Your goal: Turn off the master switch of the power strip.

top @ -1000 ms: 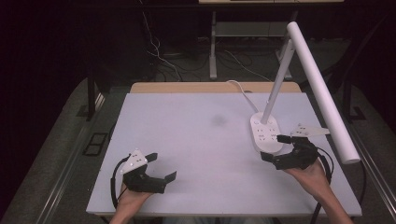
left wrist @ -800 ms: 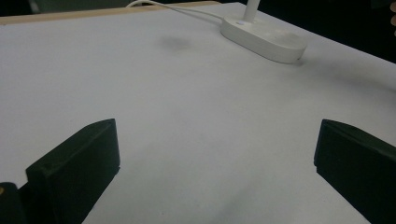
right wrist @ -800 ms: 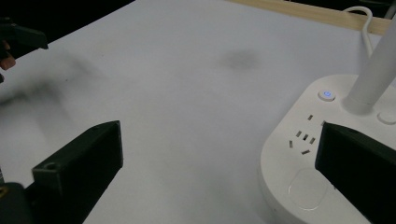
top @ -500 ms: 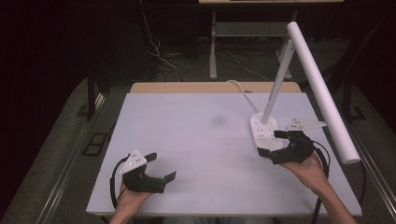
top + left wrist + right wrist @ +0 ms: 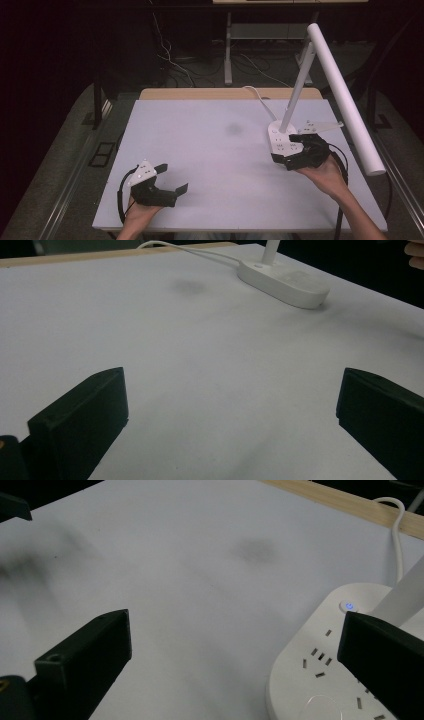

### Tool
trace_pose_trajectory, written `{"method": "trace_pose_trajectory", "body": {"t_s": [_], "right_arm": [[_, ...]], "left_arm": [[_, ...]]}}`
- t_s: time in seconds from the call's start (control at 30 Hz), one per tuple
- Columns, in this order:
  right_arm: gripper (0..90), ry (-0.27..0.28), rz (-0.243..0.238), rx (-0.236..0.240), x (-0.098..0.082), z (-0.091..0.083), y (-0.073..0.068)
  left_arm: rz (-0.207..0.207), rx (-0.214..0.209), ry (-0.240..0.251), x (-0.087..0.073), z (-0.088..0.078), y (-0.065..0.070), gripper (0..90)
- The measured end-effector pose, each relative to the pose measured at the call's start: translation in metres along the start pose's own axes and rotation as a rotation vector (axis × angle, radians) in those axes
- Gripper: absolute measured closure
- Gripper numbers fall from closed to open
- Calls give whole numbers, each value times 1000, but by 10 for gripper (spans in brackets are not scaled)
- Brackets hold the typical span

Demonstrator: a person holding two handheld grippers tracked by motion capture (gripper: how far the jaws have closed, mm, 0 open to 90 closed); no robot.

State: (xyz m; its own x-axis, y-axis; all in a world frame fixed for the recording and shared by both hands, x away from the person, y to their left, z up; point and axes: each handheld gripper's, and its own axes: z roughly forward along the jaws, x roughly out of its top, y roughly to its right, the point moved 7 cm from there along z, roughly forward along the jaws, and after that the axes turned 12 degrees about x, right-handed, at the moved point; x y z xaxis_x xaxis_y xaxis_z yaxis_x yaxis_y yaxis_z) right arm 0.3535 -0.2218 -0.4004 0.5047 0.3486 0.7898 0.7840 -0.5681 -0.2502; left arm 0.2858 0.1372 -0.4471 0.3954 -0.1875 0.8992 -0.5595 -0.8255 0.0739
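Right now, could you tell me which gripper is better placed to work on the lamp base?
Right. The right gripper is open at the lamp base, one jaw above its sockets. The left gripper sits open at the table's near-left corner, far from it.

Black hand-held grippers [image 5: 170,180], trailing cables

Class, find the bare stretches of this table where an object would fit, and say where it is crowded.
Free: the wide white middle between the left gripper and the lamp base, and the far left. Crowded: the right side, where the right gripper meets the base under the lamp head.
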Motion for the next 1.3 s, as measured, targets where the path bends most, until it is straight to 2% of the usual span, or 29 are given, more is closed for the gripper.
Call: {"method": "trace_pose_trajectory", "body": {"t_s": [0.4, 0.63, 0.7, 0.97, 1.07, 1.17, 1.3], "right_arm": [[2, -32, -27, -33, 8, 8, 10], [2, -77, -51, -69, 10, 17, 17], [39, -93, -65, -75, 11, 20, 19], [59, -121, -92, -88, 18, 28, 25], [135, -129, -101, -88, 20, 30, 28], [163, -131, -98, -96, 22, 31, 33], [266, -133, -96, -117, 24, 31, 38]], "left_arm": [[3, -2, -1, 0, 0, 0, 0], [3, 2, 2, 0, 0, 0, 0], [3, 1, 1, 0, 0, 0, 0], [5, 2, 0, 0, -1, -1, 0], [5, 2, 0, 0, -1, -1, 0], [3, 2, 0, 0, -1, -1, 0], [4, 2, 0, 0, -1, -2, 0]]}}
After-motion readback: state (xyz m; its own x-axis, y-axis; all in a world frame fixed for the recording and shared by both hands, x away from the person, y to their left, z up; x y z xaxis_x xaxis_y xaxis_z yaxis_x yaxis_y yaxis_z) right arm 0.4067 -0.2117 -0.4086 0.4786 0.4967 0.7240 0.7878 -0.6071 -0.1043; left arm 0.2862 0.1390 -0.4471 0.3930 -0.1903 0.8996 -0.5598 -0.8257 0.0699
